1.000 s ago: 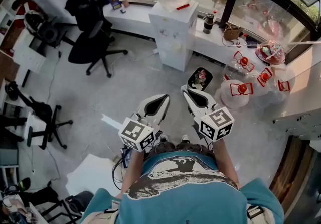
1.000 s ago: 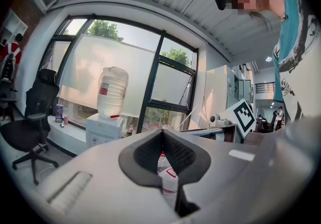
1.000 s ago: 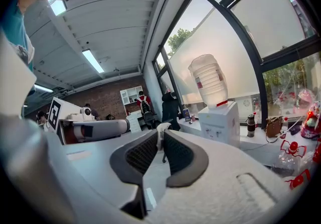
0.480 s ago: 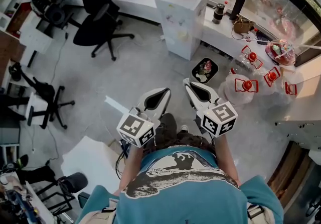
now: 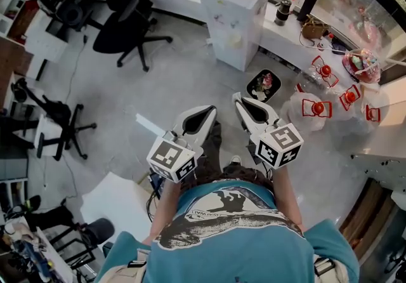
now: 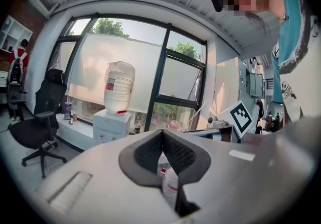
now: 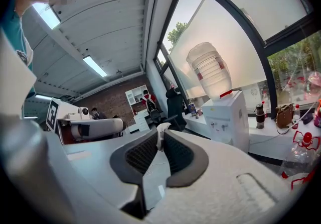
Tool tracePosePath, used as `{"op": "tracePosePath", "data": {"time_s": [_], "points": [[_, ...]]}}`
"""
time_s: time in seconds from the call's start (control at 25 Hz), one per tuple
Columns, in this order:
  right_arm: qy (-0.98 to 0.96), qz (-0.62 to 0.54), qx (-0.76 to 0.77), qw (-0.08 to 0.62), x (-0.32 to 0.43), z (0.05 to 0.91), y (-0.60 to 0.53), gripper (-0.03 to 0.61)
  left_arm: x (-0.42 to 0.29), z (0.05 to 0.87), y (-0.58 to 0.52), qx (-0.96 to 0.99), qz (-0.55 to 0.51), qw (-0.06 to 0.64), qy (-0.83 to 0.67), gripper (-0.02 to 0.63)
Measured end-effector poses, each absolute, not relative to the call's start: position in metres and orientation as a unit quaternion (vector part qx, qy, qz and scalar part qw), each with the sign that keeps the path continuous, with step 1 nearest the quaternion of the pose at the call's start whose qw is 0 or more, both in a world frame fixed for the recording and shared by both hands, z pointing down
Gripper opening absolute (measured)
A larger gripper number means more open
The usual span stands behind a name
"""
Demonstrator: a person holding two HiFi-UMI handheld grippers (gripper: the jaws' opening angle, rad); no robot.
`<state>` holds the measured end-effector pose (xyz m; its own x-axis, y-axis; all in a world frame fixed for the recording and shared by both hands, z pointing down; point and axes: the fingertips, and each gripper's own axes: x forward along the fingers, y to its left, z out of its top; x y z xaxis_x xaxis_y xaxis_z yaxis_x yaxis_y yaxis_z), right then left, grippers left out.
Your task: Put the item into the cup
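Observation:
I hold both grippers out in front of me over the grey floor (image 5: 171,91). My right gripper (image 5: 236,97) is shut on a small white item (image 7: 160,134) that pokes up between its pad tips. In the head view the item is too small to make out. My left gripper (image 5: 210,110) is shut, its pads meeting at the tips (image 6: 161,133) with nothing between them. No cup that I can tell as the task's own shows in any view.
Ahead stands a white water dispenser (image 5: 233,18) with a big bottle on top. A black bin (image 5: 263,85) sits beside it. Several water jugs with red caps (image 5: 315,110) lie at the right. A black office chair (image 5: 124,31) stands to the left. A dark flask (image 5: 283,11) stands on the window counter.
The whole scene has slid down the head view as I walk toward the water dispenser. Both grippers stay in front of me, their jaws unchanged.

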<state>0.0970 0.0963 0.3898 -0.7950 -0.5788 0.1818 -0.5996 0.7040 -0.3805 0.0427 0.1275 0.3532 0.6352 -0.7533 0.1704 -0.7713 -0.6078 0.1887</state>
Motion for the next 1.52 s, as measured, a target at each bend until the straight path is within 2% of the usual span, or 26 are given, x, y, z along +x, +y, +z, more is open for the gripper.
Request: {"op": "tracePosePath", "data": {"time_s": [0.28,0.84,1.16,1.52], "points": [[-0.914,0.213,0.343,0.032,0.07,0.394,0.034,0.034,0.014,0.36,0.068,0.903,0.046,0.12,-0.409,0.015],[-0.882,0.241,0.402,0.047,-0.024,0.405,-0.092,0.034,-0.094,0.364,-0.065,0.919,0.048,0.141,-0.366,0.015],[-0.863,0.256,0.431,0.061,-0.05,0.422,-0.117,0.034,-0.108,0.376,-0.101,0.937,0.058,0.145,-0.311,0.015],[-0.842,0.279,0.457,0.075,-0.045,0.44,-0.12,0.034,-0.096,0.388,-0.114,0.948,0.062,0.16,-0.268,0.014]]}}
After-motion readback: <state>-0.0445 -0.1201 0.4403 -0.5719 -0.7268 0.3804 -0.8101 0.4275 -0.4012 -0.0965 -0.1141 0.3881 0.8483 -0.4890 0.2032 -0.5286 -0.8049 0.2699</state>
